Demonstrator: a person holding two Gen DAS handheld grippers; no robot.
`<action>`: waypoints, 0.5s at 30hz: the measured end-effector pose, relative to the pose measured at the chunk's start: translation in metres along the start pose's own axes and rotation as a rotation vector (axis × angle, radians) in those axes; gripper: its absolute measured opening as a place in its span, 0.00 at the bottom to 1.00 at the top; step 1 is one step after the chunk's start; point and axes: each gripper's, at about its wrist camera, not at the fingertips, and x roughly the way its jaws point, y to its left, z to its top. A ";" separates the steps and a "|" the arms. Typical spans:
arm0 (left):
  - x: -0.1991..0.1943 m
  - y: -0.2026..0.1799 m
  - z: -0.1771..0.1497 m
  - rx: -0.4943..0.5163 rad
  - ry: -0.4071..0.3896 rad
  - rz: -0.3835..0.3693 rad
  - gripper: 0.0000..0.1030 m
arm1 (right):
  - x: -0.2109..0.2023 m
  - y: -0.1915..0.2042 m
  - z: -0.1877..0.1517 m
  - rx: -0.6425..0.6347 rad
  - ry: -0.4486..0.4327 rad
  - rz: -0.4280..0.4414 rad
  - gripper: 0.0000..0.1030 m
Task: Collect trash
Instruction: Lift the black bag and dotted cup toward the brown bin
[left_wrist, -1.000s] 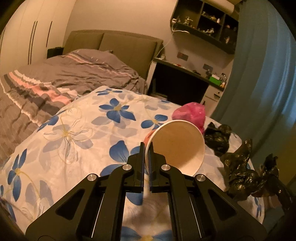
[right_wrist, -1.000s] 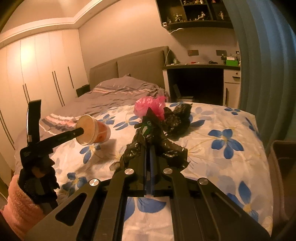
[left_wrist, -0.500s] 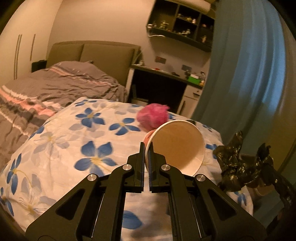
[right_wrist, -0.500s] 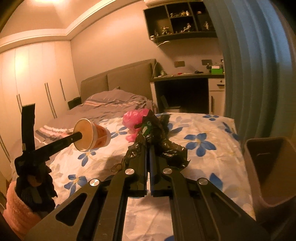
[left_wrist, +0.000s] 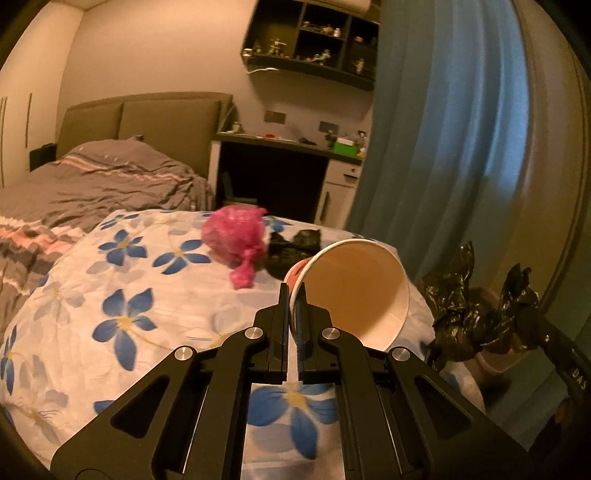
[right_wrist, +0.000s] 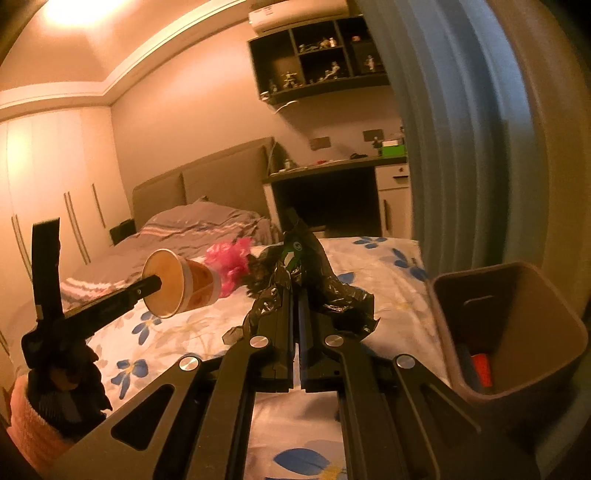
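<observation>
My left gripper (left_wrist: 294, 291) is shut on the rim of an empty paper cup (left_wrist: 354, 291), held on its side above the floral bedspread (left_wrist: 122, 295). From the right wrist view the same cup (right_wrist: 181, 282) hangs on the left gripper (right_wrist: 153, 283) at the left. My right gripper (right_wrist: 296, 295) is shut on a crumpled black plastic bag (right_wrist: 314, 280), which also shows at the right of the left wrist view as the black bag (left_wrist: 476, 314). A brown trash bin (right_wrist: 517, 325) stands beside the bed at the right. A pink plastic bag (left_wrist: 236, 236) and another black bag (left_wrist: 291, 247) lie on the bed.
A blue curtain (left_wrist: 443, 147) hangs at the right, close behind the bin. A desk (left_wrist: 288, 162) and wall shelves (left_wrist: 310, 40) stand past the bed's far end. A hand in a pink sleeve (right_wrist: 33, 417) holds the left gripper. The bin holds some items (right_wrist: 480, 369).
Both grippers have swung rightward and a little up with their loads. The bin has come into the right wrist view, and the curtain now fills more of both views.
</observation>
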 end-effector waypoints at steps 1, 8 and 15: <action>0.001 -0.005 0.000 0.007 0.002 -0.006 0.02 | -0.001 -0.002 0.000 0.004 -0.002 -0.005 0.03; 0.010 -0.029 -0.003 0.046 0.013 -0.044 0.02 | -0.013 -0.021 -0.003 0.035 -0.021 -0.049 0.03; 0.019 -0.050 -0.005 0.075 0.029 -0.081 0.02 | -0.020 -0.037 -0.007 0.071 -0.040 -0.087 0.03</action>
